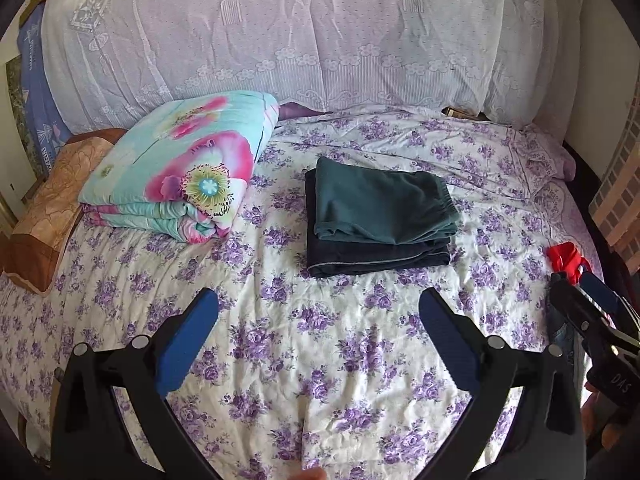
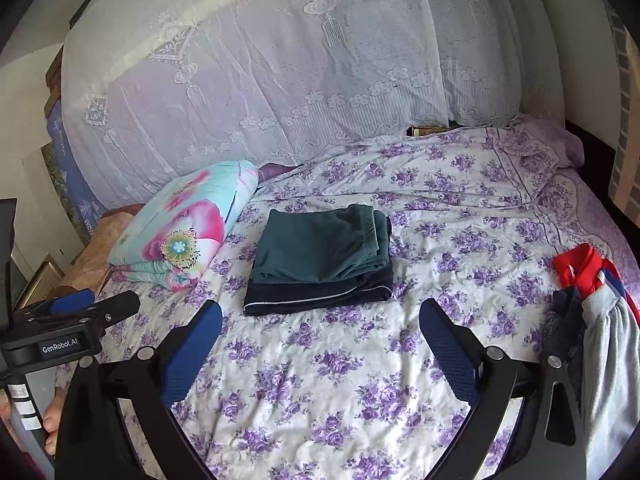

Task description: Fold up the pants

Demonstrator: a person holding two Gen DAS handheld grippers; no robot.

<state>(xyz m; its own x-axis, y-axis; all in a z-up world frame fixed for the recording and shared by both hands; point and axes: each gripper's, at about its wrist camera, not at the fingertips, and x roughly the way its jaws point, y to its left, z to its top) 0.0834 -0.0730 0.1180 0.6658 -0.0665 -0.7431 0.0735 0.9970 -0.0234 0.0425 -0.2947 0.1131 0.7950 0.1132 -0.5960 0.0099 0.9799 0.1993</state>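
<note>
Folded dark green pants (image 1: 380, 204) (image 2: 320, 246) lie on top of folded black pants (image 1: 376, 258) (image 2: 320, 292), stacked in the middle of the floral bed sheet (image 1: 320, 340) (image 2: 320, 380). My left gripper (image 1: 318, 312) hangs above the sheet in front of the stack, open, nothing between its blue pads. My right gripper (image 2: 320, 320) is likewise open and empty, in front of the stack. Each gripper shows at the edge of the other's view: the right gripper (image 1: 588, 300) at the right edge, the left gripper (image 2: 92, 306) at the left edge.
A folded floral quilt (image 1: 180, 172) (image 2: 184, 232) lies left of the stack beside a brown pillow (image 1: 52, 208). A heap of unfolded clothes, red (image 2: 580, 264) and grey (image 2: 608, 340), sits at the bed's right edge. A lace-covered headboard (image 1: 300, 40) rises behind.
</note>
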